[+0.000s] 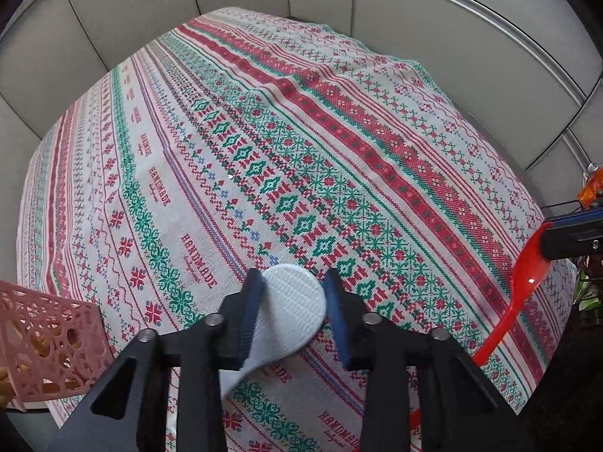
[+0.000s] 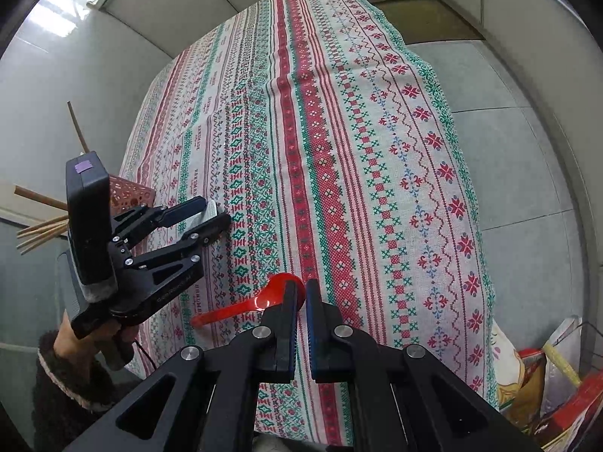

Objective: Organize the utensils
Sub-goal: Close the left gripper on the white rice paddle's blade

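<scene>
In the left wrist view my left gripper (image 1: 296, 292) is shut on a white spoon (image 1: 290, 312). Its ribbed bowl fills the gap between the pads and its handle runs down and left under the fingers. The right wrist view shows the same gripper (image 2: 215, 211), a hand holding it just above the cloth, with the white spoon (image 2: 210, 211) between its fingers. My right gripper (image 2: 301, 299) is shut on the bowl rim of a red spoon (image 2: 264, 297), whose handle points left. From the left wrist view, the red spoon (image 1: 524, 282) hangs from the right gripper (image 1: 546, 243) at the table's right edge.
A pink perforated basket (image 1: 41, 339) (image 2: 130, 192) stands at the table's left edge, and wooden chopsticks (image 2: 41, 228) stick out beside it. The patterned tablecloth (image 1: 264, 132) (image 2: 339, 150) covers the table. Grey partition walls surround it. Bags (image 2: 546, 388) sit on the floor at right.
</scene>
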`<state>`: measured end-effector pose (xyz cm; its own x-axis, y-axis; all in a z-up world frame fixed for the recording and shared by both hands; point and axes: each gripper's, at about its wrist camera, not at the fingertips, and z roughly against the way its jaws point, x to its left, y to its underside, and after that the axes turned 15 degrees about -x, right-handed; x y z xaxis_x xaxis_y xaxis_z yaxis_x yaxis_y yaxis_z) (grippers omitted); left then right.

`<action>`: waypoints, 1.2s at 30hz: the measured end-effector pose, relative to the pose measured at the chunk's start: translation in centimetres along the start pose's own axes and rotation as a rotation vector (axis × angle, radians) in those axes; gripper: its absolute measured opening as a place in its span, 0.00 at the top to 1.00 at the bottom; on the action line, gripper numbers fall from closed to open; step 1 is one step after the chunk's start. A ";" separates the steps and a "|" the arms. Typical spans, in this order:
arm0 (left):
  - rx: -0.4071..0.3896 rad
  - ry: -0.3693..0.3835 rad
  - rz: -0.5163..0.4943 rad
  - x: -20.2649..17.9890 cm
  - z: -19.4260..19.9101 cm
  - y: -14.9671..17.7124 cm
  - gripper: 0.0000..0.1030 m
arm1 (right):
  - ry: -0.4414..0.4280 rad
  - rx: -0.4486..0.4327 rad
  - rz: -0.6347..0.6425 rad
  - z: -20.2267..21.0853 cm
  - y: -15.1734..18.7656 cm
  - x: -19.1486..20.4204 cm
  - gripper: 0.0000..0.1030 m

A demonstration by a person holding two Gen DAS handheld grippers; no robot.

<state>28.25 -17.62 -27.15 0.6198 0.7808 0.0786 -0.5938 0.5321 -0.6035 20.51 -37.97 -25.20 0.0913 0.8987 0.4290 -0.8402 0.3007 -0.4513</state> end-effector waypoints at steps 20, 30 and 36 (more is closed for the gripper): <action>-0.023 -0.074 0.095 1.4 5.3 -0.6 1.00 | -0.019 -0.052 -0.003 2.1 -0.5 0.7 0.96; 0.093 -0.274 0.042 -0.5 1.4 0.5 0.86 | -0.005 -0.024 -0.021 1.4 -0.2 0.1 0.95; 0.104 -0.365 0.065 -0.6 0.1 0.3 0.58 | 0.012 0.012 -0.081 0.3 -0.2 -1.8 0.83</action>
<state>27.64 -17.83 -27.31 0.3668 0.8691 0.3318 -0.6862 0.4936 -0.5343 20.35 -39.69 -25.69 0.1654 0.8753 0.4544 -0.8363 0.3687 -0.4059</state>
